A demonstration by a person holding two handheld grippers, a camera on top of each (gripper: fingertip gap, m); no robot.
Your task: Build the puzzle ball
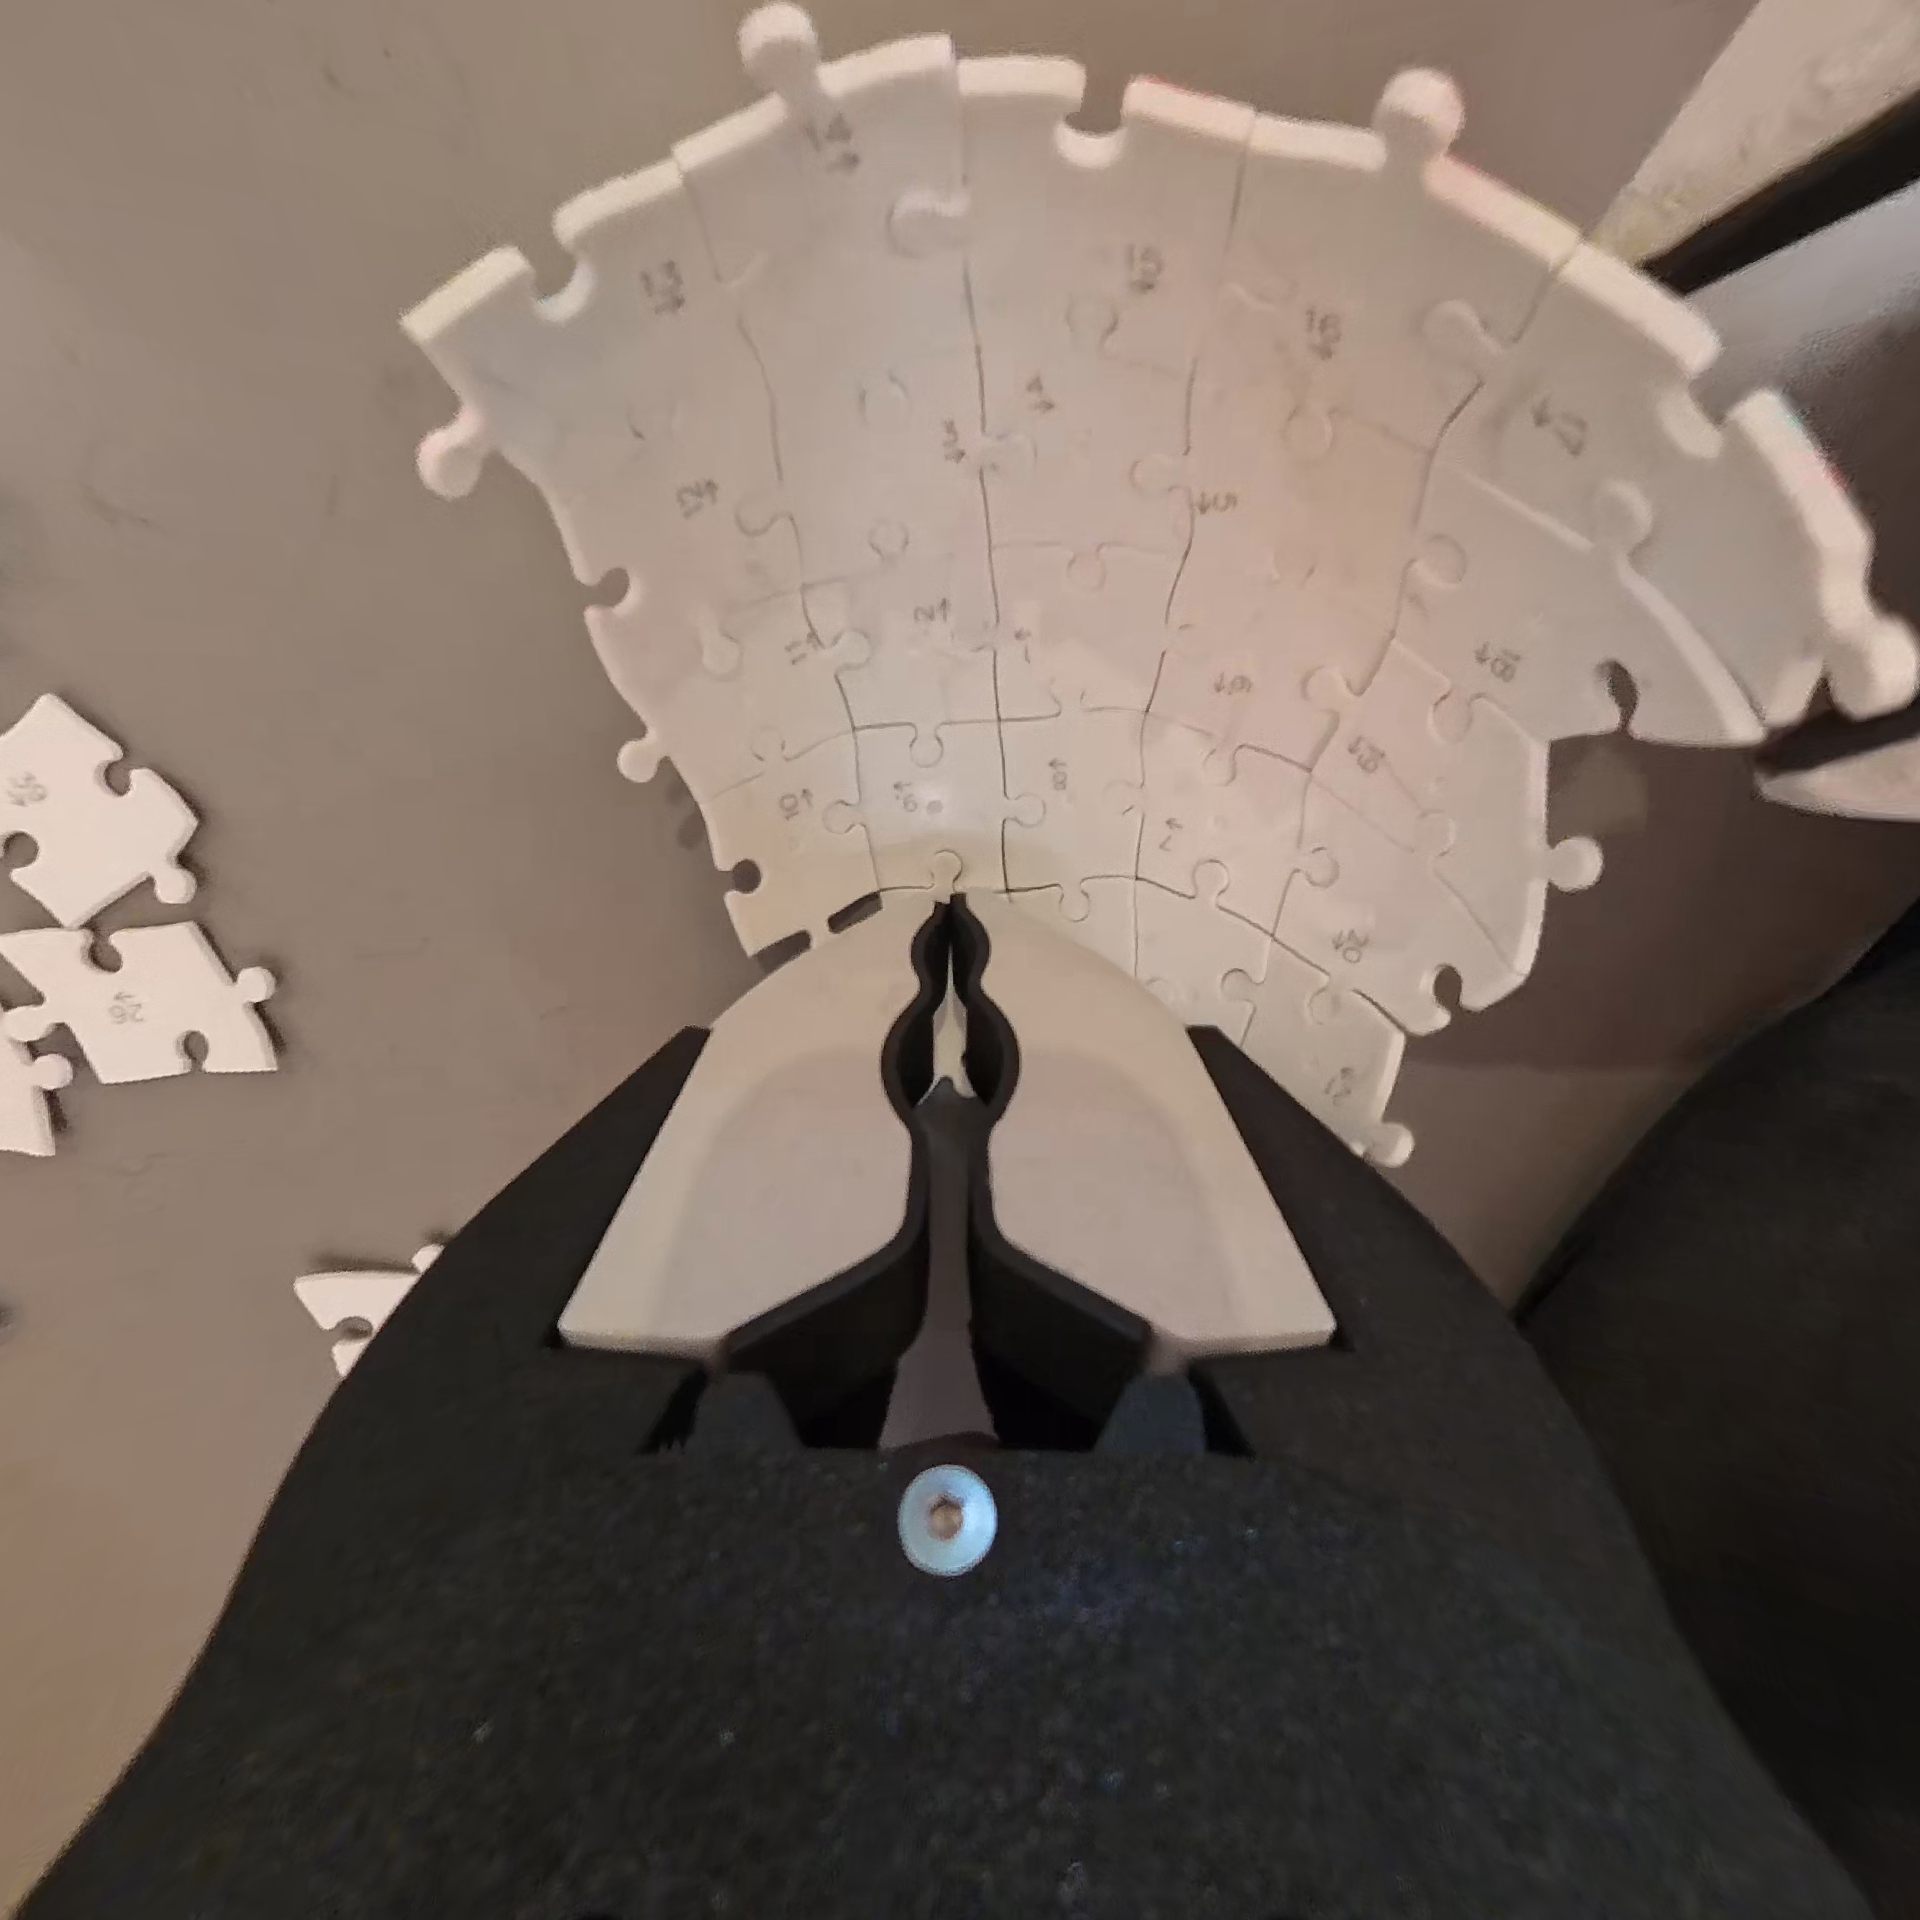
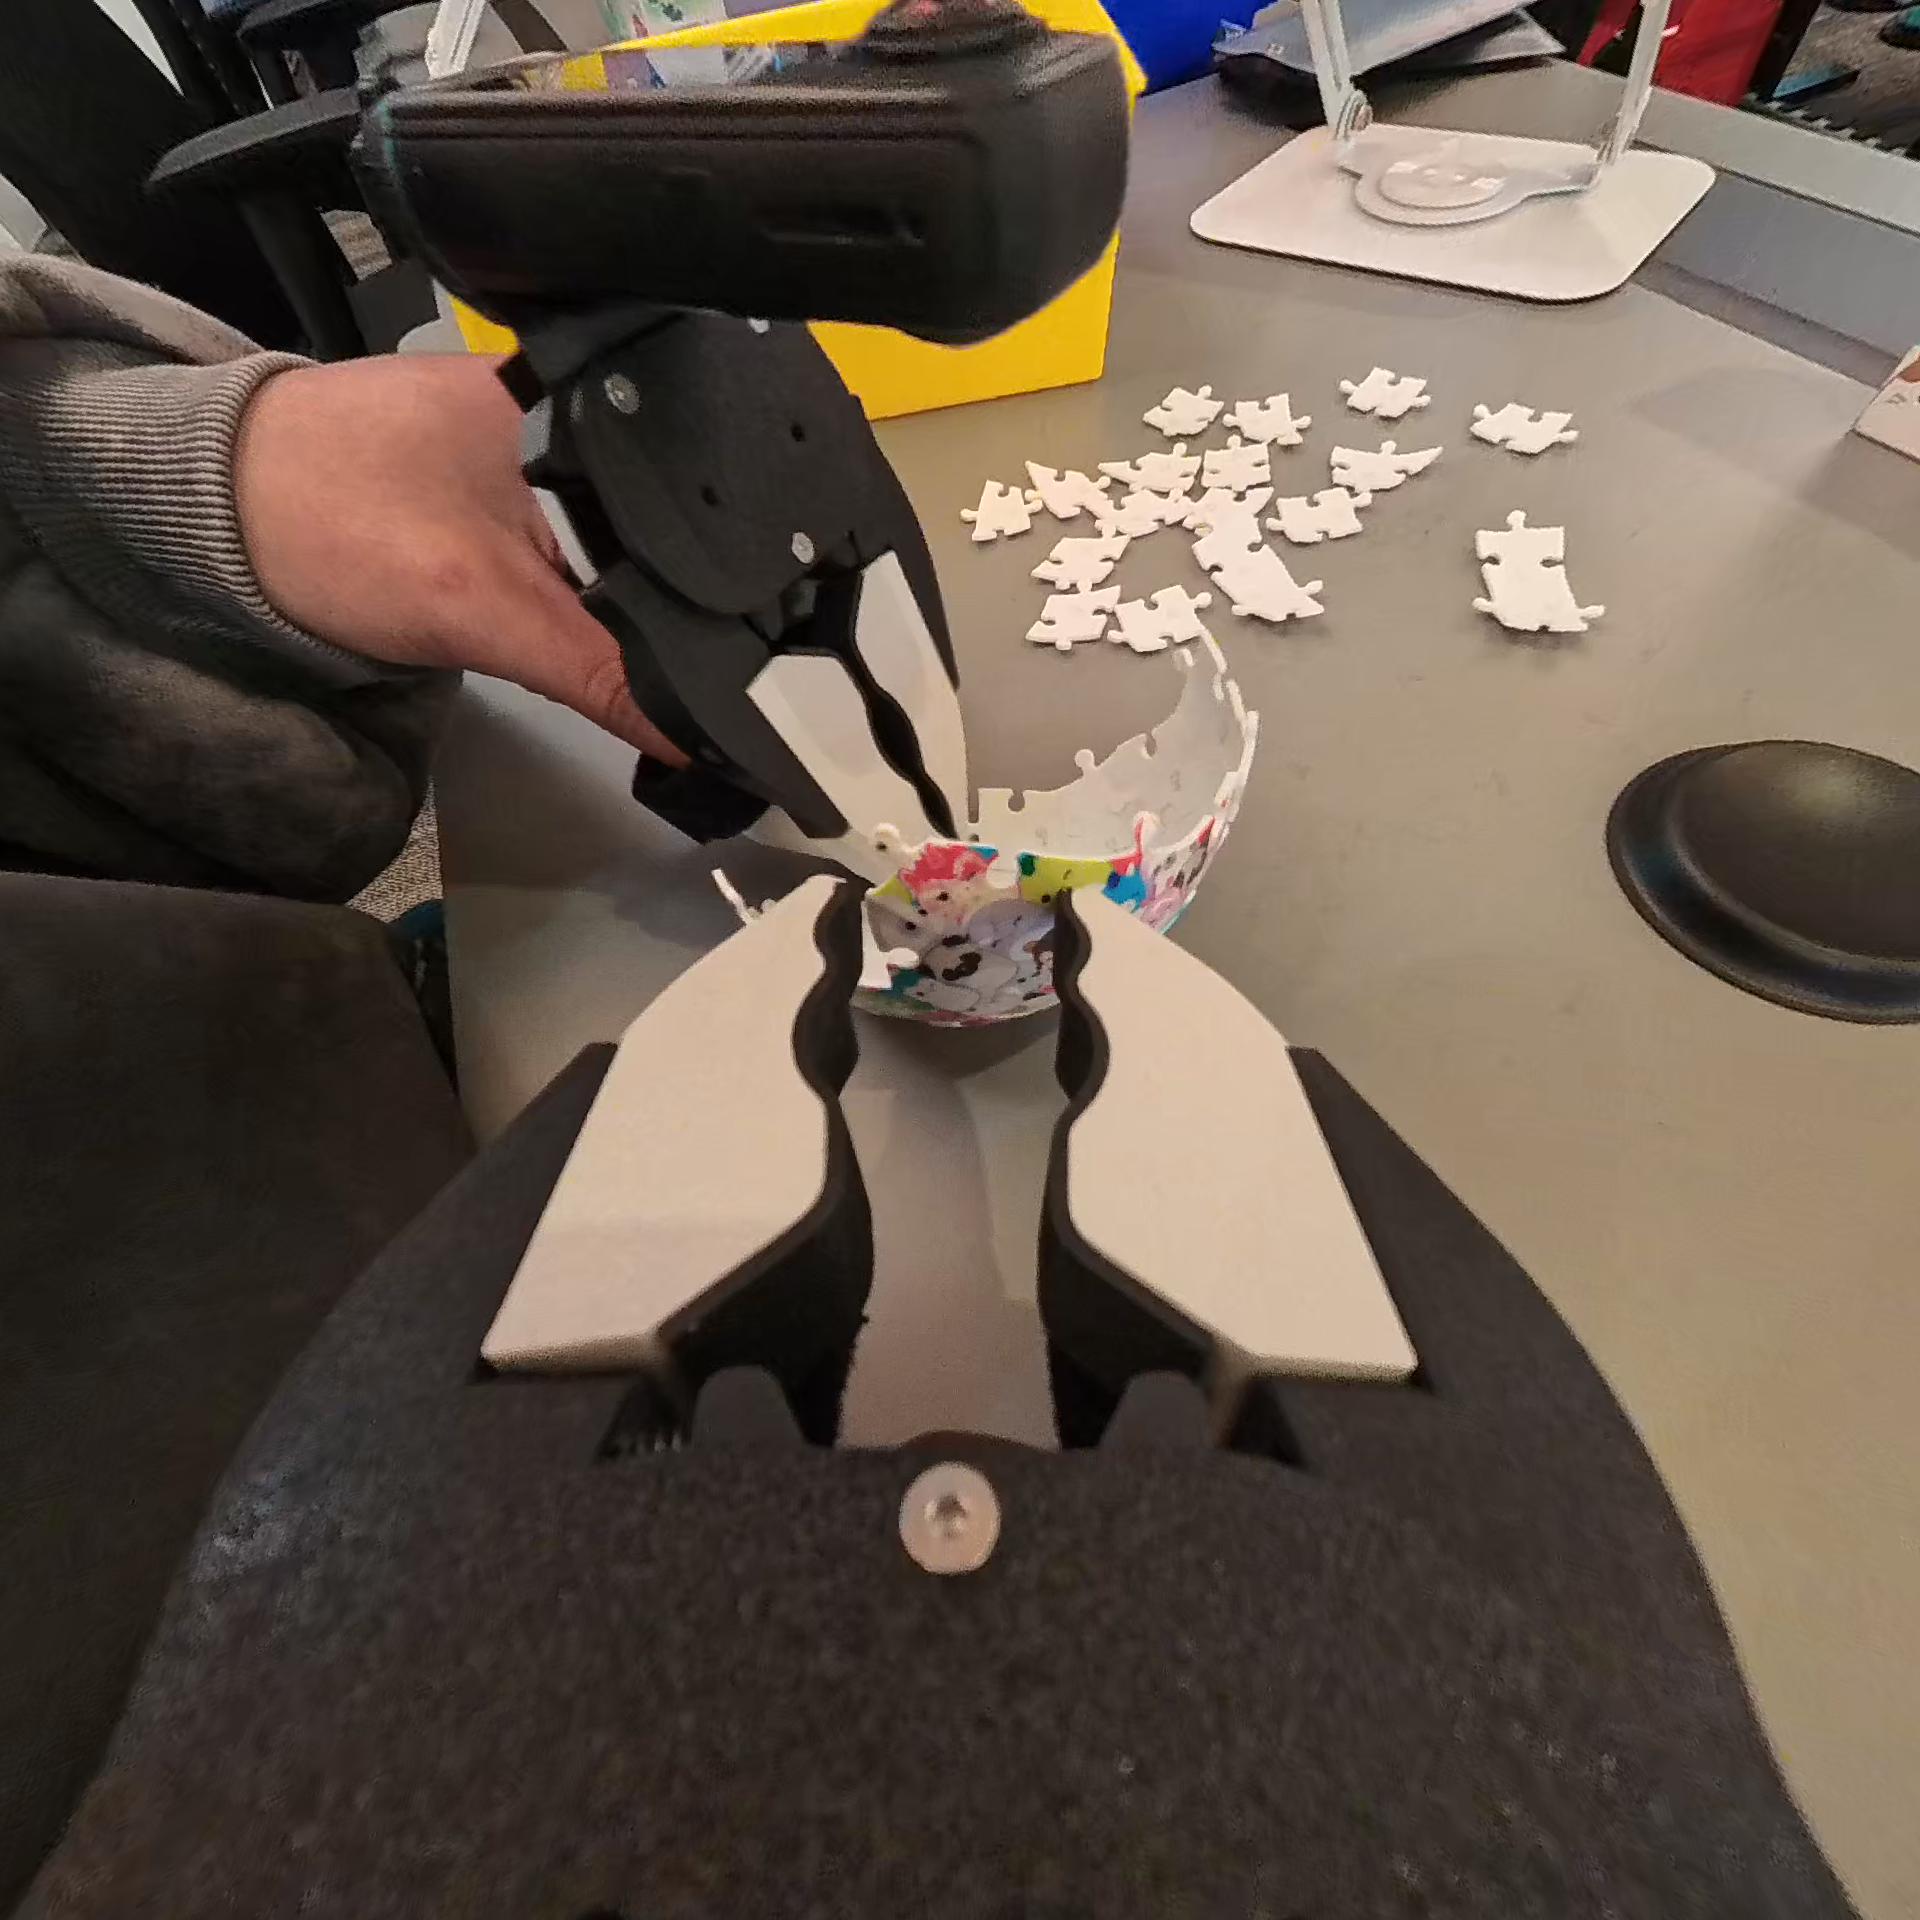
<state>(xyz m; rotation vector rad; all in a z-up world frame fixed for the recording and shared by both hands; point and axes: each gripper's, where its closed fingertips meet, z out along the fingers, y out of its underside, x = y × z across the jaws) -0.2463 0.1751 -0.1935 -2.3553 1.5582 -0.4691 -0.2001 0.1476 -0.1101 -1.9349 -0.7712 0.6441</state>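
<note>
The half-built puzzle ball (image 1: 1091, 540) is a curved shell of joined pieces, white inside and brightly coloured outside (image 2: 997, 935). It rests on the grey table (image 2: 1455, 1143) near its front edge. My left gripper (image 1: 951, 920) is shut on the near rim of the shell and comes down from above in the right wrist view (image 2: 951, 826). My right gripper (image 2: 956, 909) is open and empty, low in front of the shell, with its fingertips (image 2: 836, 904) on either side of the coloured near wall. Loose white pieces lie to the left (image 1: 114, 810) and beyond the ball (image 2: 1195, 520).
A person's hand (image 2: 416, 540) holds the left gripper. A yellow box (image 2: 987, 353) stands behind it. A black round dish (image 2: 1787, 883) is set in the table at right. A white stand (image 2: 1455, 208) is at the far right. Dark chairs (image 2: 208, 1091) border the table's left edge. Left tips to right tips: about 10 cm. The ball (image 2: 1195, 520) sits 20 cm or so from the ends of my left fingers.
</note>
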